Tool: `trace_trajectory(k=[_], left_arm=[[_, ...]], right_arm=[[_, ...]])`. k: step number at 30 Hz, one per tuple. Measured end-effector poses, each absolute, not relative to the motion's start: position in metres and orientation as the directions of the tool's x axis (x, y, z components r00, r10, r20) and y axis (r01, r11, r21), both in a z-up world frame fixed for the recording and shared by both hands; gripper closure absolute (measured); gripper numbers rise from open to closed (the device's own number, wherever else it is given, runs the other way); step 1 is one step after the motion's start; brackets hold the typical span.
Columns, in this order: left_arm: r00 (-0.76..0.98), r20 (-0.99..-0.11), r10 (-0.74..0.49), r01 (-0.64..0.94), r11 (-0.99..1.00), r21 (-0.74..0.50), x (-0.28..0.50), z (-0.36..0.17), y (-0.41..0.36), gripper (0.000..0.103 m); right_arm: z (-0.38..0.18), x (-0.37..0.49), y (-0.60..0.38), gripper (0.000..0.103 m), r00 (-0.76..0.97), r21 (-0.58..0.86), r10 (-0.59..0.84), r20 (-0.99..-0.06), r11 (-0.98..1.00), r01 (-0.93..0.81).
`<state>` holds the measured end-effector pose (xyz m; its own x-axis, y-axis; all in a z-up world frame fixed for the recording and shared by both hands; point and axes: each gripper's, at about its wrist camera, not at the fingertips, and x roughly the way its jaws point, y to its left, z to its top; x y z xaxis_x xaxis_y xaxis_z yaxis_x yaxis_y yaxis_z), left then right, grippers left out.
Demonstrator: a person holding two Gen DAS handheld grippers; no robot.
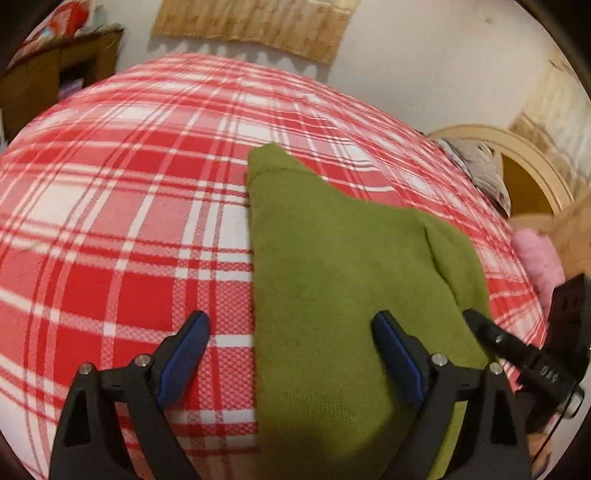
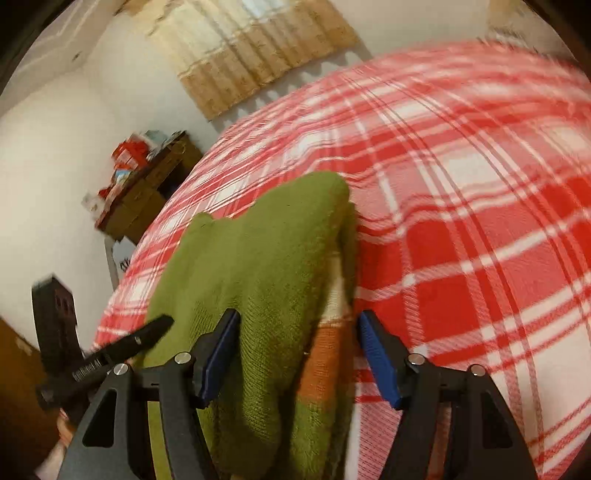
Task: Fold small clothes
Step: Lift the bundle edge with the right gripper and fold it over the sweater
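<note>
Far left in the left wrist view: brown wooden cabinet (image 1: 55, 74) against the white wall, red and white clutter piled on its top. Above the bed, a tan corrugated sheet (image 1: 255, 22) fixed to the wall.

Red-and-white plaid bedspread (image 1: 122, 206) covers the whole bed. Left claw (image 1: 291, 325) hangs low over it, blue-padded fingers spread wide, nothing between them: the left finger is over bare plaid, the right finger over the garment.

Green knitted garment (image 1: 332, 266) lies flat on the bedspread, just right of centre, folded lengthwise into a long strip. Its left edge runs straight; a narrow end (a sleeve or cuff, cannot tell which) points toward the far side of the bed. A folded flap lies along its right side.

Right claw (image 1: 476, 321) enters at the garment's right edge in the left wrist view, one dark finger tip showing. Beyond it, a pink cloth (image 1: 535, 258) at the bed's right edge, and a pale rounded headboard (image 1: 532, 155) with a grey cloth draped near it.

Right wrist view (blurred by motion): the right claw is spread wide, one finger over the green knit, the other over plaid. Between them the garment shows a white and orange striped band (image 2: 328, 332) under the green top layer. Whether either finger touches the fabric, cannot tell.
</note>
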<state>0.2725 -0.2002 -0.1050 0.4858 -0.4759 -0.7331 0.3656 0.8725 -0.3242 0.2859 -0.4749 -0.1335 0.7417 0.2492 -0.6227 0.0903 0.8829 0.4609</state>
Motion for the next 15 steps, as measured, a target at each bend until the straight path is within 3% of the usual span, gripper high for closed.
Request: trace_trajectory(k=[2, 7, 9, 12, 15], left_arm=[[0.49, -0.73, -0.477, 0.383, 0.87, -0.312, 0.27, -0.105, -0.202, 0.01], [0.481, -0.714, -0.508, 0.384, 0.855, -0.348, 0.269, -0.105, -0.195, 0.011], [0.481, -0.716, -0.505, 0.386, 0.856, -0.344, 0.269, -0.104, -0.195, 0.01], [0.48, -0.715, -0.509, 0.387, 0.854, -0.347, 0.271, -0.104, -0.196, 0.01], [0.478, -0.715, -0.51, 0.394, 0.852, -0.344, 0.271, -0.105, -0.197, 0.01]], right_arm=[[-0.128, 0.281, -0.463, 0.036, 0.755, 0.433, 0.28, -0.593, 0.901, 0.006], [-0.125, 0.287, -0.434, 0.036, 0.729, 0.321, 0.274, -0.627, 0.944, -0.079], [-0.132, 0.296, -0.443, 0.036, 0.701, 0.364, 0.289, -0.652, 0.93, -0.044], [-0.139, 0.294, -0.457, 0.036, 0.711, 0.467, 0.337, -0.617, 0.884, -0.014], [-0.139, 0.295, -0.452, 0.036, 0.711, 0.451, 0.319, -0.627, 0.892, -0.002]])
